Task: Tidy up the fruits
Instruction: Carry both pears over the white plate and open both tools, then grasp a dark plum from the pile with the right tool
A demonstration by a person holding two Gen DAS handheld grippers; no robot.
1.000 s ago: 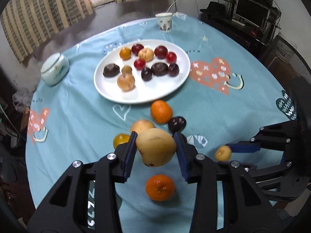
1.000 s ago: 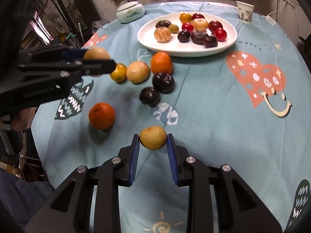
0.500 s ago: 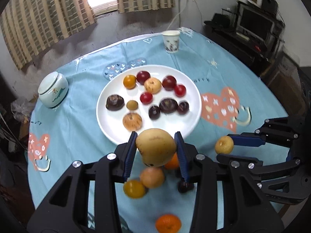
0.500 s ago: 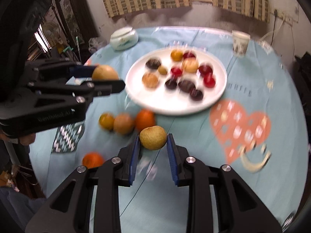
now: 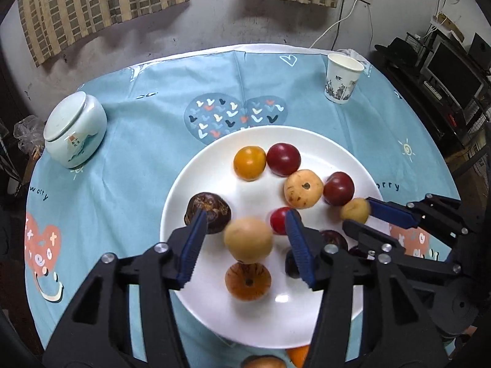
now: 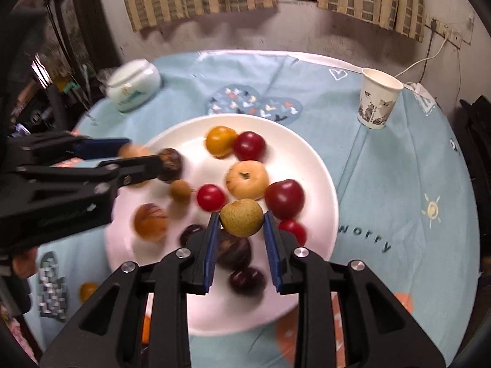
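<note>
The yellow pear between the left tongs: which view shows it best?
The left wrist view: the yellow pear sits sharp and whole between the left tongs, whose jaws are opening, with gaps at both pads, over the white plate. In the right wrist view it is a blur, mostly hidden by those tongs.

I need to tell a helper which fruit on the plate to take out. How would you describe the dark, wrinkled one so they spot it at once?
Find the white plate on the blue tablecloth. At its left edge, on the ceramic jar side, lies the dark fruit: brown-black, rough-skinned, unlike the smooth fruits around it.
</note>
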